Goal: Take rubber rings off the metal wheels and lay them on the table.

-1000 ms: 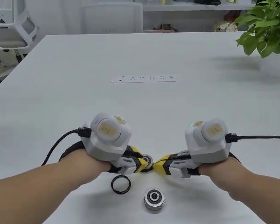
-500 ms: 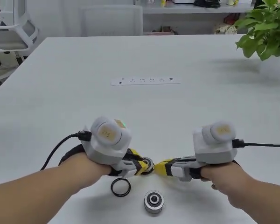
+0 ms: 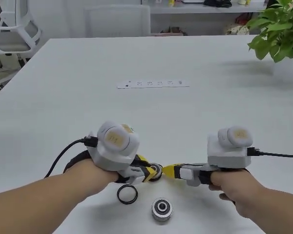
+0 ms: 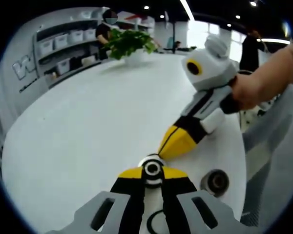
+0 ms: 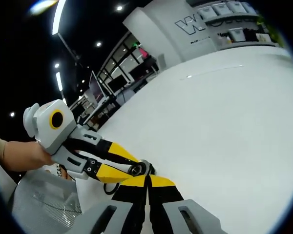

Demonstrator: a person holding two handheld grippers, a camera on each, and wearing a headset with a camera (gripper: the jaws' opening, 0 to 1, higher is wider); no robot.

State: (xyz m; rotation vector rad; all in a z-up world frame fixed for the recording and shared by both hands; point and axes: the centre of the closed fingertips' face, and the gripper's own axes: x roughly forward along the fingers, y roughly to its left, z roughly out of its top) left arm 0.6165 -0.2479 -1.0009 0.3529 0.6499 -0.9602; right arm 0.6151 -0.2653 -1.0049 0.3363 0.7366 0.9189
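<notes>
Compared with a second ago, we are holding the right gripper (image 3: 169, 170) lower and rolled flatter, with its body drawn a little to our right. Its yellow tips are staying against the held wheel (image 4: 152, 168). We are keeping the left gripper (image 3: 147, 172) where it was, and the loose rubber ring (image 3: 127, 194) and the second wheel (image 3: 161, 208) are lying unmoved on the table (image 3: 195, 122).

We are clamping the left gripper's jaws on the held wheel, one yellow tip on each side of it, low over the table. We are pressing the right gripper's jaws together, with a thin seam showing between them in its own view. Whether any rubber is caught in that seam we cannot tell. Their closed point is touching the held wheel from the right.

The loose rubber ring is lying flat just below the left gripper in the head view. The second wheel is sitting near it, to its right, apart from both grippers. Farther up the table a power strip (image 3: 153, 84) is lying, and a plant (image 3: 278, 29) is standing at the far right.
</notes>
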